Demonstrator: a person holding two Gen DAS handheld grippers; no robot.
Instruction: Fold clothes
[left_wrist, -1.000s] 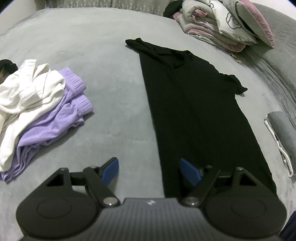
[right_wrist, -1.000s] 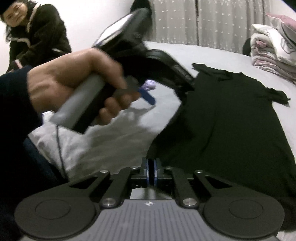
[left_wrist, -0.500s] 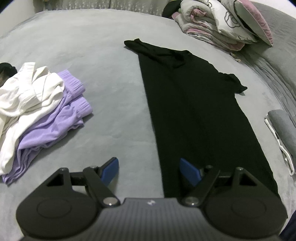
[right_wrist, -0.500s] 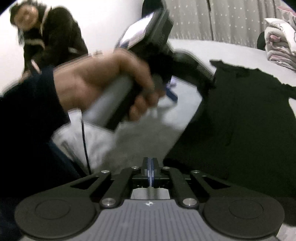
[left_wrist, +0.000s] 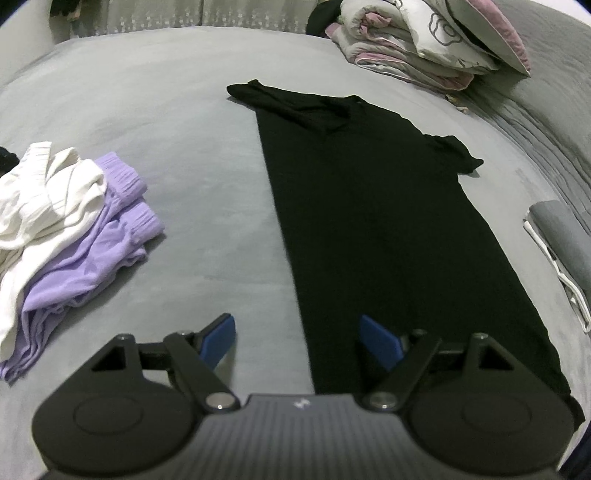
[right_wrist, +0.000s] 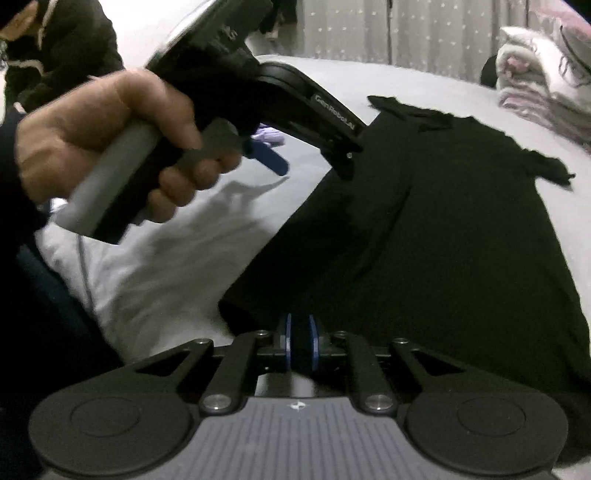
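A black T-shirt (left_wrist: 369, 221) lies lengthwise on the grey bed (left_wrist: 166, 122), its left side folded in to a straight edge. My left gripper (left_wrist: 299, 339) hovers open over that edge near the hem, one finger above the bed, the other above the shirt. In the right wrist view a hand (right_wrist: 103, 140) holds the left gripper, and one of its blue fingers (right_wrist: 267, 157) shows. My right gripper (right_wrist: 300, 347) is shut at the shirt's (right_wrist: 443, 240) near hem, with dark cloth between its pads.
A pile of white and lilac clothes (left_wrist: 62, 221) lies on the bed's left side. Folded bedding and a pillow (left_wrist: 424, 40) are stacked at the far right. A grey folded item (left_wrist: 561, 236) sits at the right edge. A person in a dark jacket (right_wrist: 55, 48) is at the far left.
The left gripper has tilted up slightly, so more of the far bed shows. The right wrist view swung and then settled; the right gripper has stayed shut at the hem.
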